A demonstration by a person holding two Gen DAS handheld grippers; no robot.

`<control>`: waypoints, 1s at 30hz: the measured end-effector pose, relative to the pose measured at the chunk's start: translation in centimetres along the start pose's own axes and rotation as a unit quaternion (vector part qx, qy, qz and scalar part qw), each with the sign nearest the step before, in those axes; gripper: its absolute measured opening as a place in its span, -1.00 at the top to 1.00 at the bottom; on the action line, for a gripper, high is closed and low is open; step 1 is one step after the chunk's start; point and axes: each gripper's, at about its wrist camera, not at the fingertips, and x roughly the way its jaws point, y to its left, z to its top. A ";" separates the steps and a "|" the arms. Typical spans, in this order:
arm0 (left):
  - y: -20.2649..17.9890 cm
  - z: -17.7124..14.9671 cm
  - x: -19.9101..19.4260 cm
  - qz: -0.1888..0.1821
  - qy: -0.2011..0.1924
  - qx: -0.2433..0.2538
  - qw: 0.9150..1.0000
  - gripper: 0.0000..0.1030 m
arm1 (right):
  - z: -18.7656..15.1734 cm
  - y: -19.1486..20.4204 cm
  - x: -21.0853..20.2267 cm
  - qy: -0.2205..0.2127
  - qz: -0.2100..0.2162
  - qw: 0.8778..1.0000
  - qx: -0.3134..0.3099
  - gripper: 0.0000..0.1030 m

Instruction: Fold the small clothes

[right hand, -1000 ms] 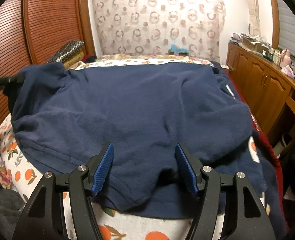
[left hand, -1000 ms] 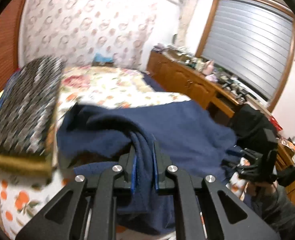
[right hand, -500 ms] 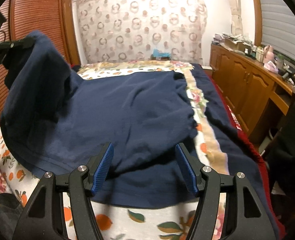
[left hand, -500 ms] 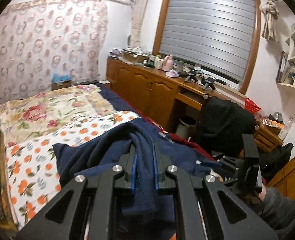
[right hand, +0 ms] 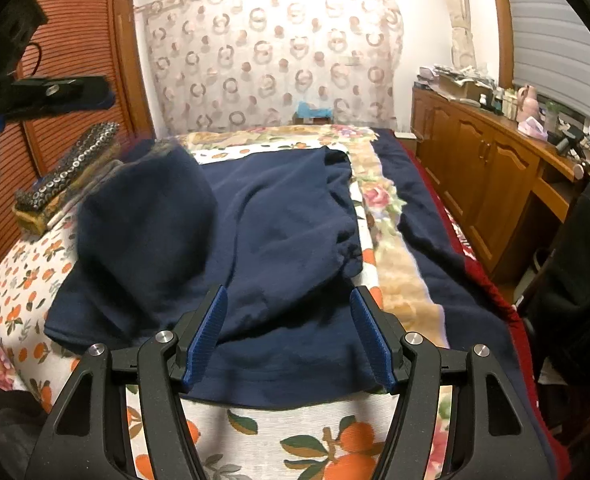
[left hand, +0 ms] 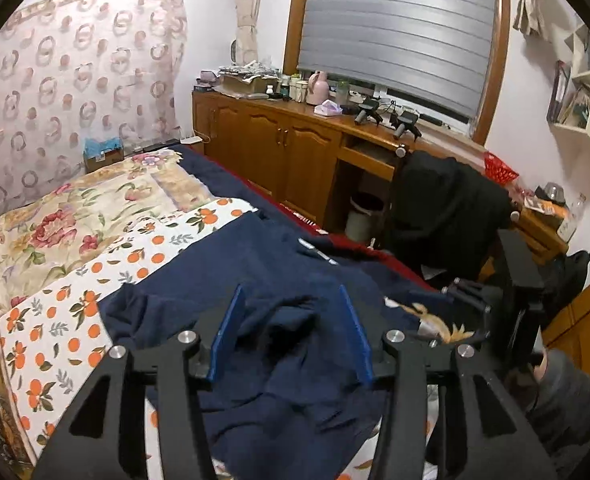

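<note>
A navy blue garment (right hand: 279, 220) lies spread on the bed, and its near hem runs under my right gripper (right hand: 289, 300). That gripper stands open just above the cloth, its blue pads clear of it. My left gripper (left hand: 289, 300) has its jaws opening. The bunched navy cloth (left hand: 279, 332) lies loose below and between its pads, which do not press on it. In the right wrist view the left gripper (right hand: 55, 90) hangs at the upper left. Beneath it a blurred flap of the garment (right hand: 147, 208) is folded over towards the middle.
The bed has an orange-print sheet (left hand: 55, 332) and a floral cover (left hand: 75, 216). A dark blanket (right hand: 427, 220) runs along its right side. A folded patterned stack (right hand: 67, 168) sits by the wooden wardrobe (right hand: 75, 128). Wooden cabinets (left hand: 287, 152) and a black-draped chair (left hand: 447, 208) stand beside the bed.
My left gripper swung across over the bed with a fold of the navy garment, then opened and let it go. The right gripper stayed open over the hem.
</note>
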 end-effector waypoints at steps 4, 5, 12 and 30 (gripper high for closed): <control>1.4 -1.0 -0.9 0.024 -0.005 -0.012 1.000 0.03 | 0.7 0.0 -0.2 -0.006 -0.001 1.000 -0.001 -0.27; 1.9 -1.4 -1.2 0.030 -0.005 -0.016 0.999 0.03 | 0.9 0.1 -0.2 -0.008 -0.001 1.000 -0.003 -0.27; 5.1 -5.0 -2.7 0.071 -0.004 -0.050 0.996 0.03 | 3.4 1.8 0.2 -0.019 0.011 0.999 -0.036 -0.27; 10.3 -11.5 -7.8 0.146 -0.026 -0.108 0.983 0.03 | 9.1 12.6 6.3 -0.003 0.112 0.986 -0.122 -0.27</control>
